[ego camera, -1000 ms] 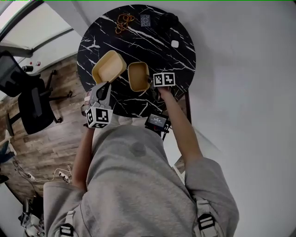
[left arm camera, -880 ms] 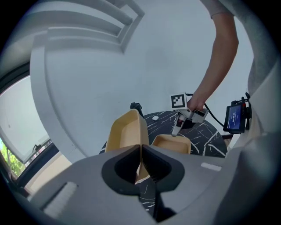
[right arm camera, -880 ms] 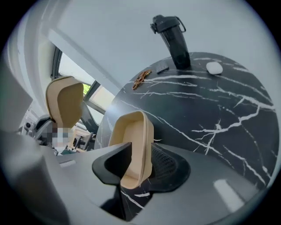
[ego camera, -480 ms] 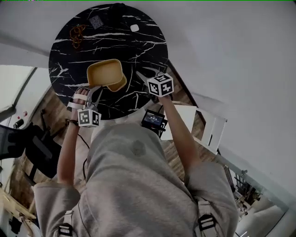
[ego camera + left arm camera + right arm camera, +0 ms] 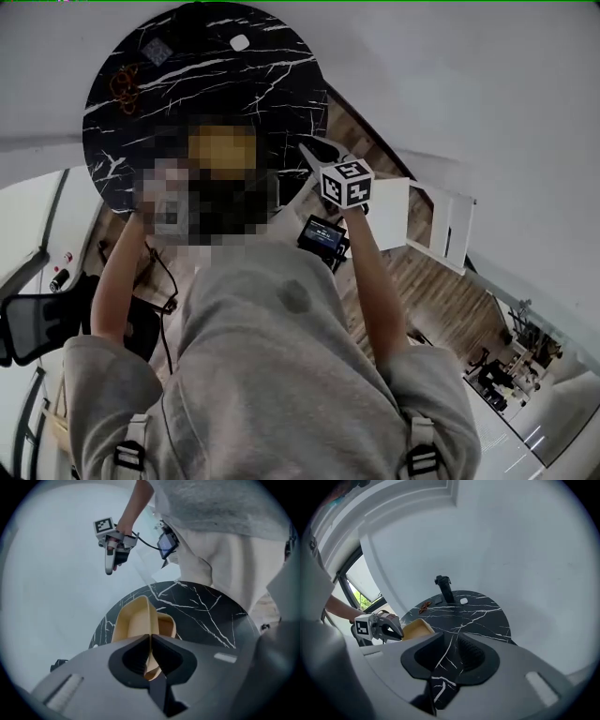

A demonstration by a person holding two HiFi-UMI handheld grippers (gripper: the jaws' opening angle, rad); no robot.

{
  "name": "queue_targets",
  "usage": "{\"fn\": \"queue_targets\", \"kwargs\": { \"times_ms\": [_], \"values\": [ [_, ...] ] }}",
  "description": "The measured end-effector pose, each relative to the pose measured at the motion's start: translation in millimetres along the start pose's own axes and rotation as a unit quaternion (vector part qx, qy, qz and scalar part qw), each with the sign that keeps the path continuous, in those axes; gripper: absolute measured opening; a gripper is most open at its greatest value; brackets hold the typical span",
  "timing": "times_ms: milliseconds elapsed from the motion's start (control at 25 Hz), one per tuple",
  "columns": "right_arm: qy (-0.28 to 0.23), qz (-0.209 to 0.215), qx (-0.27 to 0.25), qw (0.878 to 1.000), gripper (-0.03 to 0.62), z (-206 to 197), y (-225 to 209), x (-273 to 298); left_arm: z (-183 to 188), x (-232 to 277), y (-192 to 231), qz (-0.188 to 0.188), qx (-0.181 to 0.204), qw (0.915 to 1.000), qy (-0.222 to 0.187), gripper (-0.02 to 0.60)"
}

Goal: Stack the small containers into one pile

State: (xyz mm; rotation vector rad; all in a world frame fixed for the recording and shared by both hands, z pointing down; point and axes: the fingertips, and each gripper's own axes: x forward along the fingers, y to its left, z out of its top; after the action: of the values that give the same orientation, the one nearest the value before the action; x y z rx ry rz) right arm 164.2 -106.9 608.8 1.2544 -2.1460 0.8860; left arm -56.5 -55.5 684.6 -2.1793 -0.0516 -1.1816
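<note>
Head view: the right gripper (image 5: 309, 152) hangs at the edge of the marble table (image 5: 216, 84). Left gripper view: the left gripper (image 5: 151, 637) clamps the rim of a tilted tan container (image 5: 133, 620), which touches a second container (image 5: 166, 624) on the table. Right gripper view: its jaws stand apart, having just been closing slightly, with nothing between them.

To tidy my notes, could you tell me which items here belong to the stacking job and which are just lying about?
Job: upper tan container, pinched by the left gripper; lower tan container.
Lying about: brown chain; small white object; black upright object.
</note>
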Motion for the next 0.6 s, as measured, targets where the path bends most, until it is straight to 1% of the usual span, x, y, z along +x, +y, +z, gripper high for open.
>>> {"fn": "queue_targets", "kwargs": {
  "times_ms": [120,200,400,520,600],
  "values": [
    [0.0,-0.002,0.01,1.0,0.107,-7,-6,-1,-4,4,-9,-0.03,0.04,0.9987,-0.008,0.018],
    [0.002,-0.003,0.016,1.0,0.107,-12,-6,0,-9,4,-11,-0.043,0.051,0.9978,-0.008,0.018],
    [0.008,0.005,0.014,1.0,0.107,-15,-1,3,-22,6,-17,-0.063,0.061,0.9961,0.003,0.018],
    [0.009,0.013,0.013,1.0,0.107,-13,1,7,-28,6,-16,-0.061,0.068,0.9957,0.011,0.018],
    [0.012,0.018,0.012,1.0,0.107,-14,3,8,-31,5,-14,-0.055,0.06,0.9965,0.019,0.021]
  ]
}}
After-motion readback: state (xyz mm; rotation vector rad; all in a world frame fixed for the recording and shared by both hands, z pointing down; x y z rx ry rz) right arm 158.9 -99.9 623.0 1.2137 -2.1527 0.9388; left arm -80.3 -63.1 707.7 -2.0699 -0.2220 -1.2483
